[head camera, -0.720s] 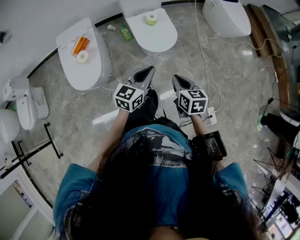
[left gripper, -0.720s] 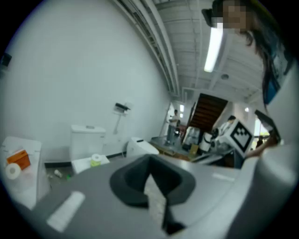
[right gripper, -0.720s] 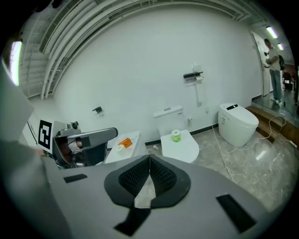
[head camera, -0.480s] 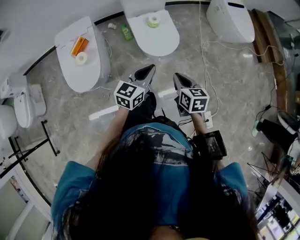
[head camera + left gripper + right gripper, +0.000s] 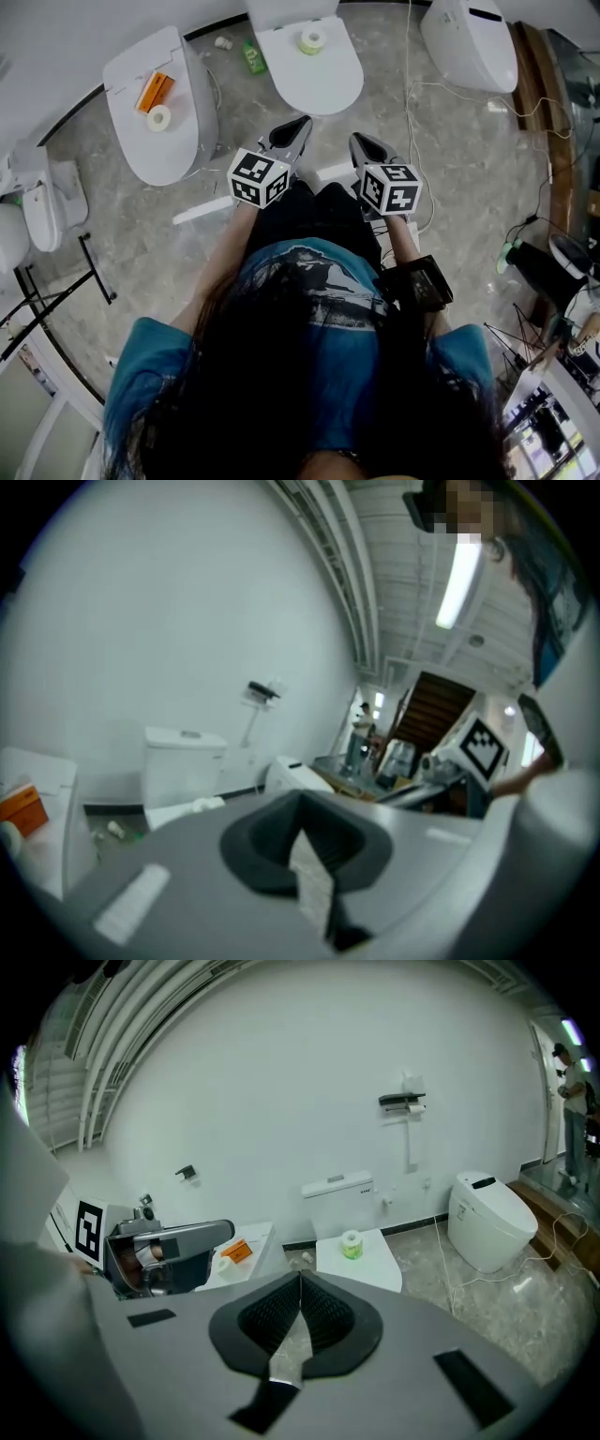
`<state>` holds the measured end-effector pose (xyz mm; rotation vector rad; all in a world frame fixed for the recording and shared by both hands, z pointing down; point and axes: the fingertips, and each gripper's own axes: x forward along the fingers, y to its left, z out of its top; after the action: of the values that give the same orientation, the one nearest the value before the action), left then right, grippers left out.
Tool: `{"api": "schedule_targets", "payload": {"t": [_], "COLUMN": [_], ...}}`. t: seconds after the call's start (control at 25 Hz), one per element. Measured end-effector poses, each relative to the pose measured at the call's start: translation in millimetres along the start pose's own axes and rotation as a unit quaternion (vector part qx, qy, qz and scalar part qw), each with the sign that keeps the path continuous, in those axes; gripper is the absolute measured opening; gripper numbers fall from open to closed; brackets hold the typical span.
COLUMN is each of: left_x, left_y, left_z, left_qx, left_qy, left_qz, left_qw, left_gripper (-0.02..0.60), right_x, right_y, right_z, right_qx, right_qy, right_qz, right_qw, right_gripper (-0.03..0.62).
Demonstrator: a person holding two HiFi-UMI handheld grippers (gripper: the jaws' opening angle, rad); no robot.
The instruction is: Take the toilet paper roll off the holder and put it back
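Note:
A black paper holder (image 5: 403, 1101) is fixed high on the white wall above the middle toilet (image 5: 361, 1258); whether a roll hangs on it I cannot tell. It shows small in the left gripper view too, holder (image 5: 264, 691). A green-wrapped roll (image 5: 311, 40) stands on the middle toilet's lid, and a white roll (image 5: 158, 117) lies beside an orange box (image 5: 155, 91) on the left toilet. My left gripper (image 5: 298, 125) and right gripper (image 5: 361, 141) are held side by side in front of the person, over the floor, both shut and empty, far from the holder.
A third toilet (image 5: 469, 42) stands at the right, with white cables (image 5: 412, 112) trailing over the marble floor. A green bottle (image 5: 252, 58) lies between the left and middle toilets. A black floor rack (image 5: 66, 291) and a low white fixture (image 5: 47, 202) stand at the left.
The view has shifted a little toward the toilets, and both grippers sit slightly higher in the head view. Their jaws stay shut and nothing was picked up.

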<state>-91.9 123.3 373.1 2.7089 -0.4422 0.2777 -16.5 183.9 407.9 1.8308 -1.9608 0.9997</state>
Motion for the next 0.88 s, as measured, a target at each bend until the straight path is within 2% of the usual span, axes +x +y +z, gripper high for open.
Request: {"api": "schedule_targets", "payload": {"t": [0.32,0.6,0.88], "left_x": [15,40,90], "left_y": [18,55,105], "left_z": [2,11,21], "left_qx": [-0.014,-0.028,-0.048], "left_qy": [0.004,0.000,-0.001], "left_qz": [0.017,0.063,0.118], "left_qw": [0.9997,0.9976,0.9918], "left_gripper": [-0.006,-0.006,-0.008], "right_x": [26,72,146], "right_y": [-14,-36,-83], "right_z": [17,47,96], "right_qx": [-0.011,-0.040,-0.092], "right_qy": [0.015,0.027,0.044], "right_qz": [0.012,0.051,0.075], "right_qw": [1.000,0.998,0.992], "right_gripper": [0.015,0.015,0.015]}}
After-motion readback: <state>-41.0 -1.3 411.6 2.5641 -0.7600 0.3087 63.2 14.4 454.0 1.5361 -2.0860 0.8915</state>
